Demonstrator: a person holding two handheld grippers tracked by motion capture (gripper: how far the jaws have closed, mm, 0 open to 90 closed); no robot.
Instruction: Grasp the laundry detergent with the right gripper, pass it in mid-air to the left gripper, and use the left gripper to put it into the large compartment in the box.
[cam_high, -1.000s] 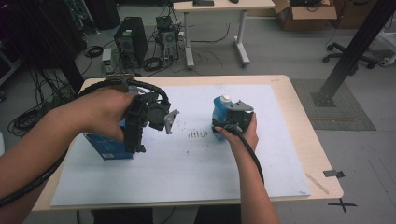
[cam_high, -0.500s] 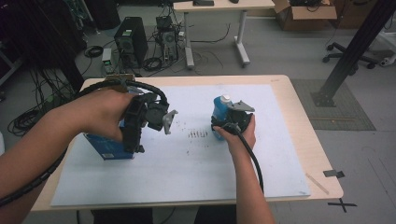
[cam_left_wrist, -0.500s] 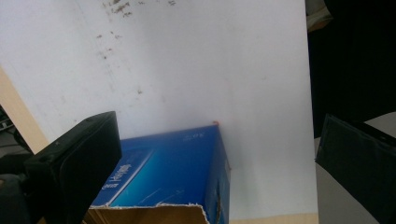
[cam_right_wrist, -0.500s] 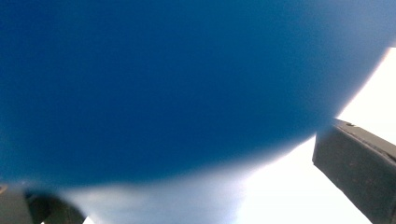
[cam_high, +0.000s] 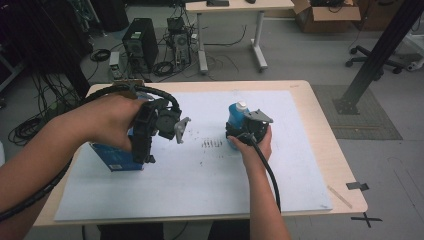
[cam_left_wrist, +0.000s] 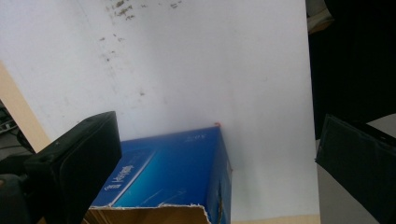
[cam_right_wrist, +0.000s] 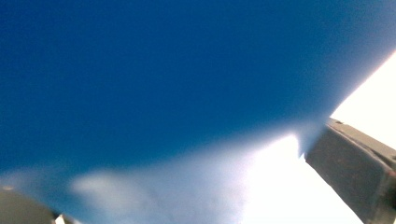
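Your right gripper (cam_high: 239, 131) has just been closing its jaws around the blue bottle (cam_high: 235, 116), which stands between them with its white cap (cam_high: 242, 106) up. In the right gripper view the blue wall sits hard against the camera and one jaw shows at the lower right, but you cannot tell there whether the pads already press on it. Judging by that, finish the squeeze slowly and evenly, keep the jaws level across the bottle's body below the cap, and do not lift until both pads bear; a lopsided bite could tip it on the white sheet (cam_high: 300, 165).

Your left gripper (cam_left_wrist: 212, 154) stands released, its jaws spread wide on either side of the blue cardboard box (cam_left_wrist: 177, 172), whose torn flap lies just below and between them. Neither pad touches it. Hold that hand quiet over the box, which lies well apart from the bottle, with the speckled marks (cam_high: 212, 144) between.
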